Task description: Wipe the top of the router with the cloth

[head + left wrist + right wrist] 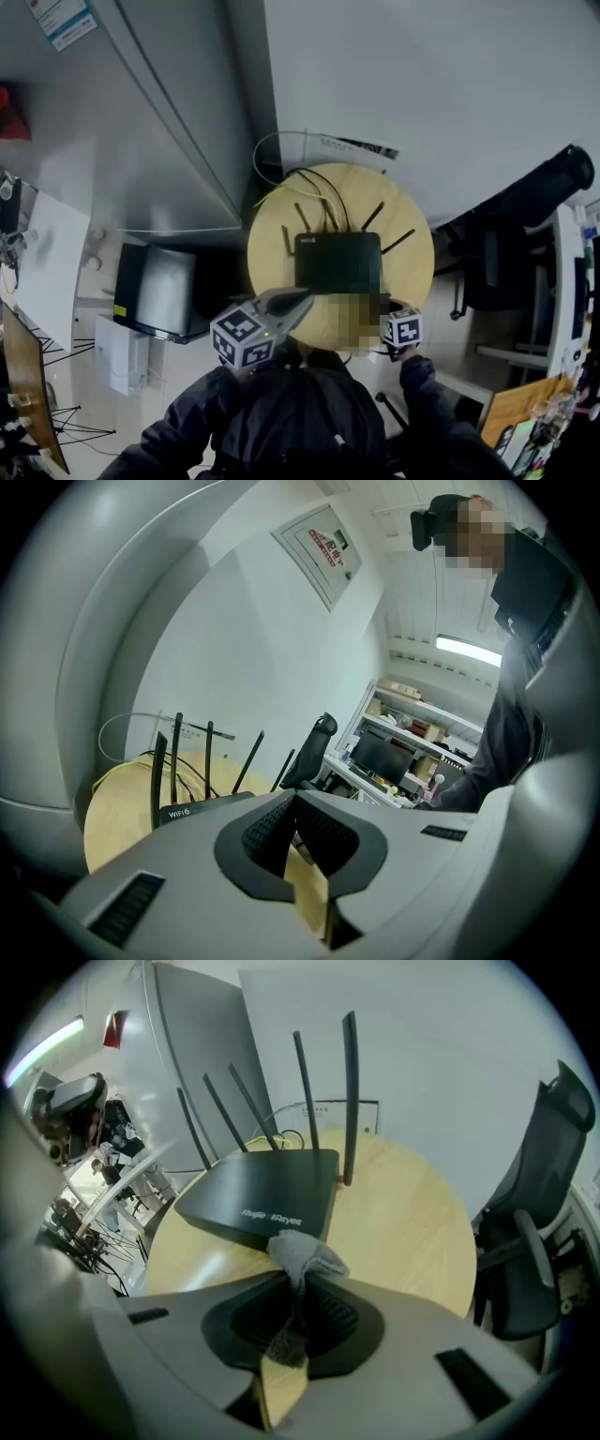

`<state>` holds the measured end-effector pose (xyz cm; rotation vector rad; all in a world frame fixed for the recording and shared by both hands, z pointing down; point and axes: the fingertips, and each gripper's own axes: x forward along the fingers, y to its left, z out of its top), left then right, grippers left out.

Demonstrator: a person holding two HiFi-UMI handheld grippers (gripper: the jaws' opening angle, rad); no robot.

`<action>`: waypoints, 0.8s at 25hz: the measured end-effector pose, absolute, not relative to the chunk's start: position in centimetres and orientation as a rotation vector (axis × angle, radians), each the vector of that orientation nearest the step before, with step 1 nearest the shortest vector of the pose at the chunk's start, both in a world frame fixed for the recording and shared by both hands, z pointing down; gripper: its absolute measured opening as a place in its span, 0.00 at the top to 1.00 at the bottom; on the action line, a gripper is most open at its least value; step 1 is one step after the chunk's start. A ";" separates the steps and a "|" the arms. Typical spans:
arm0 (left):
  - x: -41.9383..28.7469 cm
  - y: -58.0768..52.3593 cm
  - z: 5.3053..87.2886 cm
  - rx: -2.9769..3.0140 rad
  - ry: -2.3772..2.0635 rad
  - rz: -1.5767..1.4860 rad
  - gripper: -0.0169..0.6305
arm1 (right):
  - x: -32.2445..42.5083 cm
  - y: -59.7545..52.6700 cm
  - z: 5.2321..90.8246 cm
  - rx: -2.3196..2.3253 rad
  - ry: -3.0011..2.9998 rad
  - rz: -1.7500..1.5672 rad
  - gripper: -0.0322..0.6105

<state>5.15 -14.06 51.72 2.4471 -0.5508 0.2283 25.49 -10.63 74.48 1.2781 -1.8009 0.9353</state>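
The flat black plastic router [258,1190], its thin antennas upright, sits in the middle of the round pale wooden table [403,1222]. The right gripper [298,1274] has its jaws clenched on a small bunched grey cloth [305,1252], which pokes out just at the router's near edge. The left gripper [293,799] hovers beside it, jaws pressed together with nothing between them. A black office chair [534,1232] stands behind the table.
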 end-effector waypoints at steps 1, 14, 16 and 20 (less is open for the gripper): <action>5.1 -14.0 51.7 2.447 -0.551 0.229 0.99 | 25.1 -10.5 74.4 1.272 -1.806 0.937 0.84; 2.3 -13.4 51.5 2.424 -0.643 0.245 0.99 | 2.8 -11.3 74.7 0.891 -2.087 1.055 0.84; 1.7 -13.3 51.6 2.419 -0.664 0.247 0.99 | 1.7 -12.0 75.1 0.891 -2.075 1.091 0.84; 0.8 -13.0 51.9 2.410 -0.682 0.255 0.99 | 2.9 -12.3 75.6 0.951 -2.033 1.208 0.84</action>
